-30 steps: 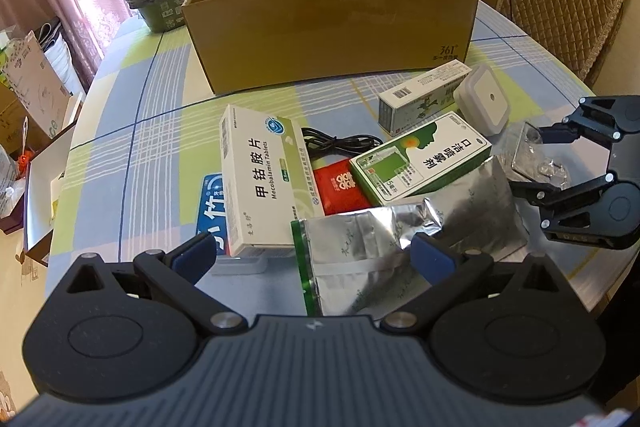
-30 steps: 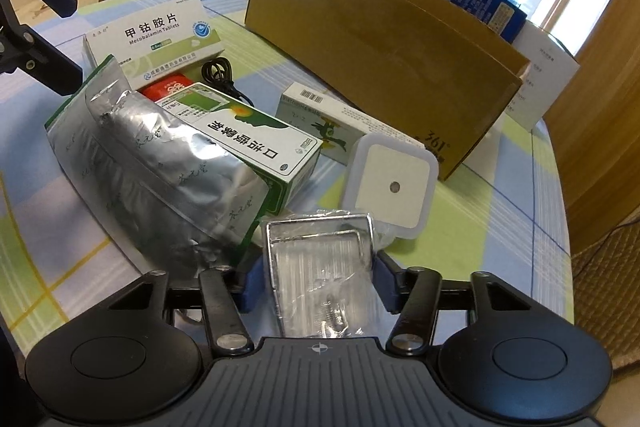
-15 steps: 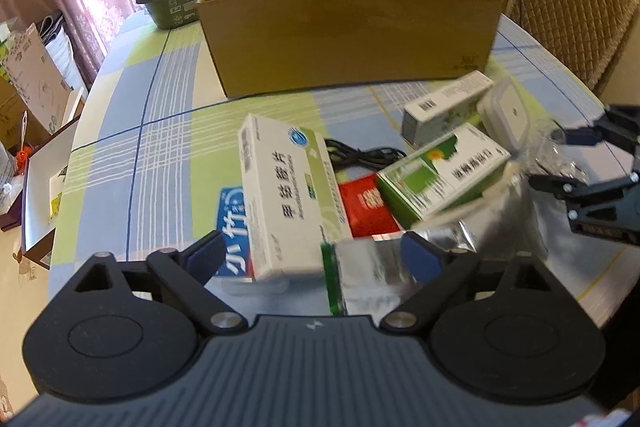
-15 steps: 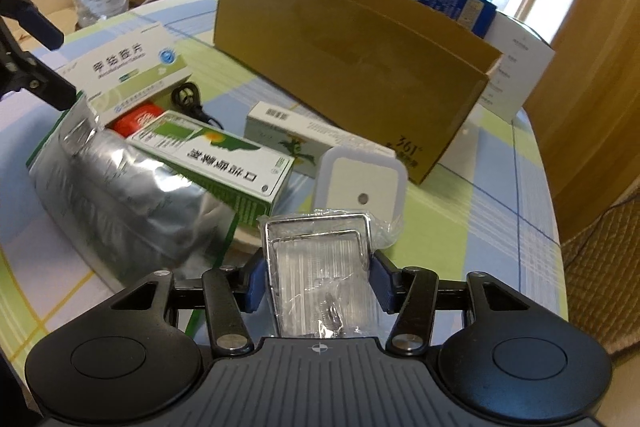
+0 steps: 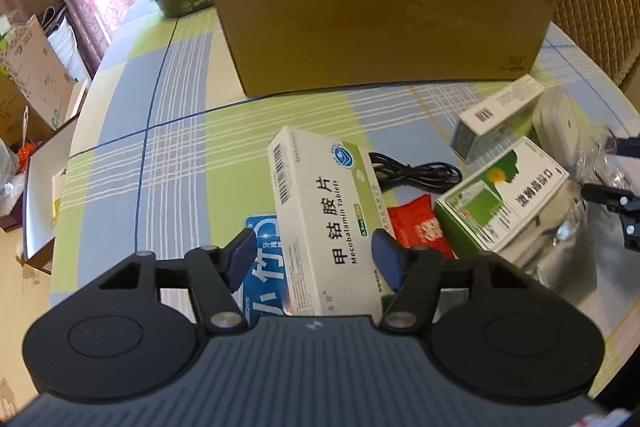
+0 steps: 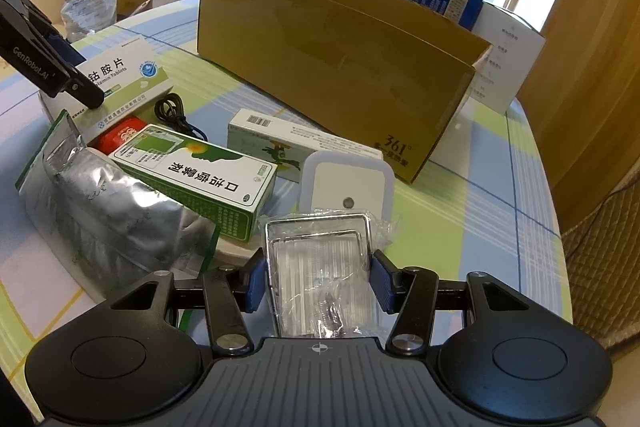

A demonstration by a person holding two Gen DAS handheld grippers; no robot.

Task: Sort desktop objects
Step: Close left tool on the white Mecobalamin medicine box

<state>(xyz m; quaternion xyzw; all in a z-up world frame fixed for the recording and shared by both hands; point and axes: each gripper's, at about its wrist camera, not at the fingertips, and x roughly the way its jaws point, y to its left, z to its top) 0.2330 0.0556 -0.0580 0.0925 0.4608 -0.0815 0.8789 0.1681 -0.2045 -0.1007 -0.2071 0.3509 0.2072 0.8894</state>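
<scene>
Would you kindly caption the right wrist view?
Right gripper shut on clear plastic packet, facing cardboard box.

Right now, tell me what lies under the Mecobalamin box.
A blue packet shows under the Mecobalamin box on its left side, and a red sachet reaches under its right edge. Whatever lies beneath its middle is covered.

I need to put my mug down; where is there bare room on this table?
The checked tablecloth is bare left of the white pill box, up to the cardboard box. Another bare strip lies right of the white square plug light, by the cardboard box's corner. It is crowded around the green box and foil bag.
</scene>
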